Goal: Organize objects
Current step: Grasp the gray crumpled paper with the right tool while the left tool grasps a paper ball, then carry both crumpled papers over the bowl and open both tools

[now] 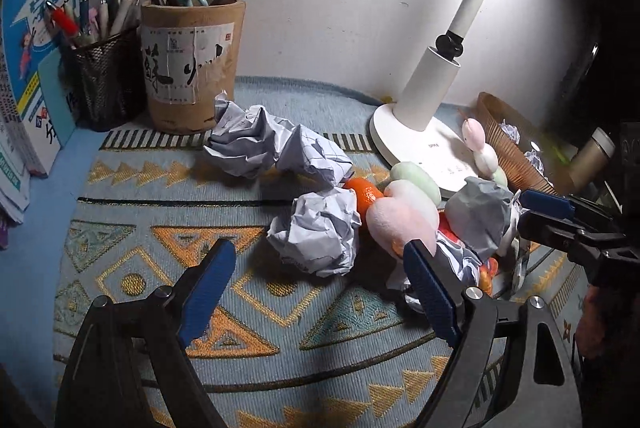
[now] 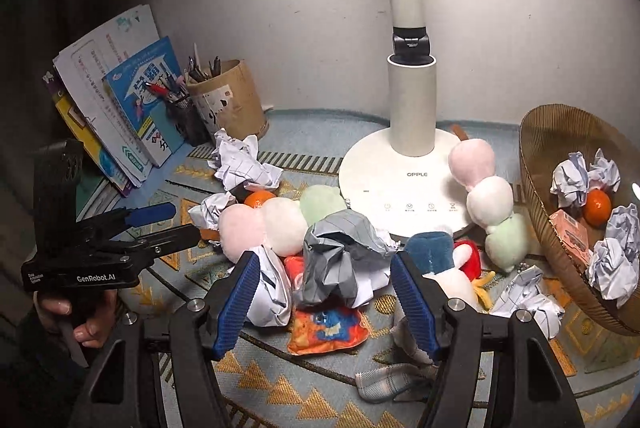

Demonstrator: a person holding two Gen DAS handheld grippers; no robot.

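Blue-padded jaws stand apart and empty on both tools: the right gripper (image 2: 322, 304) hangs just over the grey crumpled paper (image 2: 340, 260), and the left gripper (image 1: 316, 288) faces a white paper ball (image 1: 316, 232) on the patterned cloth (image 1: 160, 308). The pile is tight, so closing here may also snag the pink plush (image 2: 248, 232) or the printed pouch (image 2: 328, 328) pressed against the wad. Farther off, the orange (image 2: 259, 198) could roll, and the woven basket (image 2: 532, 164), already holding 4 or so wads, sits beside the lamp base (image 2: 384, 164), easy to knock.
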